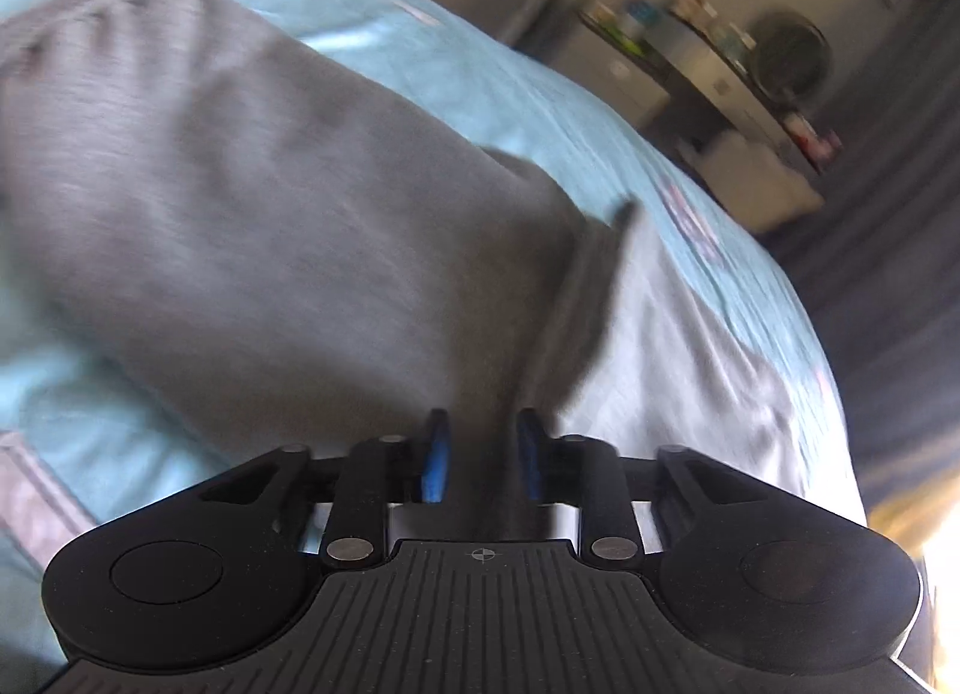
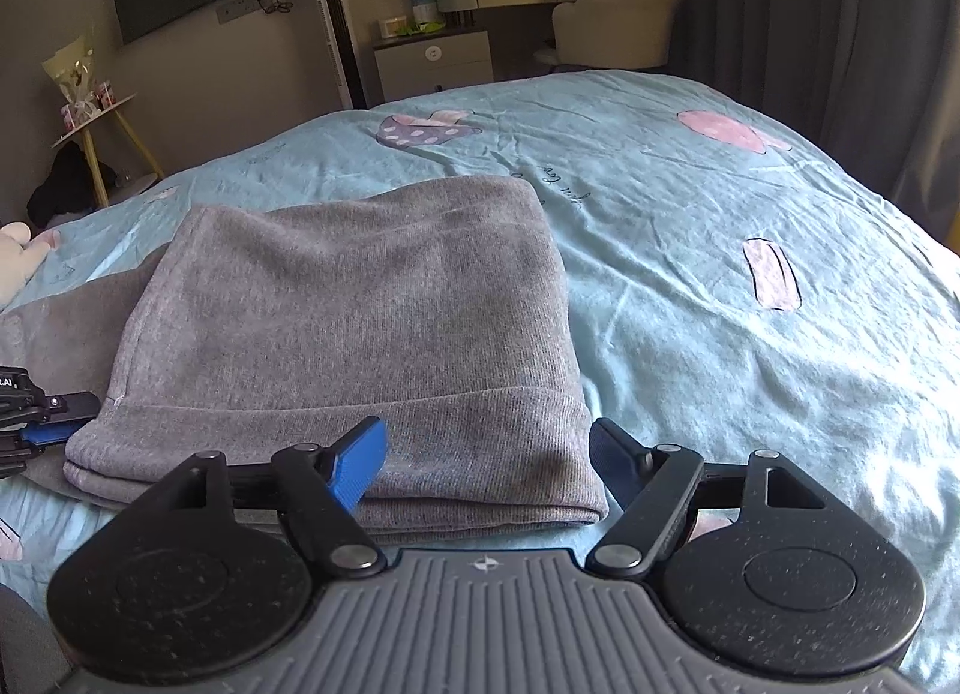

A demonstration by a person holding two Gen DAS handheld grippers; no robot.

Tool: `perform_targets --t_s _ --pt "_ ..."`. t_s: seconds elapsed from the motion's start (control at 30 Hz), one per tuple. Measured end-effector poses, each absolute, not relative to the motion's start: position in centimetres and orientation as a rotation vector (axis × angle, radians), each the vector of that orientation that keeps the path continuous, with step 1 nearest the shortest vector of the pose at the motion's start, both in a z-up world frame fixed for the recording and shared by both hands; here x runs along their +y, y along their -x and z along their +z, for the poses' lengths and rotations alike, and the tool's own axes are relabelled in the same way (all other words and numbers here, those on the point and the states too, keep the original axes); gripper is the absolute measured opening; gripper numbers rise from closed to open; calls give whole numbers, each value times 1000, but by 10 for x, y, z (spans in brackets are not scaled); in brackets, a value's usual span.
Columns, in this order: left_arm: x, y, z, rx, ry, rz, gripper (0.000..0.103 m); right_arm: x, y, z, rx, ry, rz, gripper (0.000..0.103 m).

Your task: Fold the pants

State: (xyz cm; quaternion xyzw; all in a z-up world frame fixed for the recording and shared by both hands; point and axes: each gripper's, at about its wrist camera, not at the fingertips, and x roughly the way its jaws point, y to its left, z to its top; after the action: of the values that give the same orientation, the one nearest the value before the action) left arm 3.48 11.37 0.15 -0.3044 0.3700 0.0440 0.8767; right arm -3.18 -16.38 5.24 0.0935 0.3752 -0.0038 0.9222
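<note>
Right wrist view: we see the folded grey knit pants (image 2: 354, 322) lying on the light blue bed cover (image 2: 720, 250), our right gripper (image 2: 486, 454) spread wide around the near hem, pads clear. At nine o'clock, our left gripper (image 2: 51, 424) stands partly open, grey cloth between its pads; grip unclear.

Left tongs (image 1: 480, 442) and right tongs (image 2: 486, 460): black linkage arms with silver pivot pins, round black hubs, blue ribbed pads (image 2: 357, 463), ribbed grey base plate bearing small crosshair mark
</note>
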Motion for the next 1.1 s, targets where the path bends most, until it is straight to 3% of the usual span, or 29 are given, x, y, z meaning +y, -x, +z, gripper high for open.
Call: perform_targets --t_s 0.03,0.2,0.4,0.8,0.9,0.97,1.03,1.1 --pt "122 -31 3 746 666 133 56 -165 31 52 774 -202 -10 75" --pt "174 3 16 558 846 239 80 -171 28 47 783 -254 -16 76" --pt "243 20 14 506 830 429 82 -168 25 44 784 -264 5 78" --pt "333 11 -49 479 1250 289 81 -165 22 42 780 -283 8 84" --pt "343 1 -58 477 1287 276 73 -164 19 40 787 -297 7 85" --pt "346 -6 -59 476 1301 290 60 -162 18 39 792 -287 3 85" --pt "347 -9 -58 493 1297 300 32 -160 18 39 793 -271 2 86" --pt "346 -8 -54 492 1272 302 21 -160 19 39 790 -271 2 86"
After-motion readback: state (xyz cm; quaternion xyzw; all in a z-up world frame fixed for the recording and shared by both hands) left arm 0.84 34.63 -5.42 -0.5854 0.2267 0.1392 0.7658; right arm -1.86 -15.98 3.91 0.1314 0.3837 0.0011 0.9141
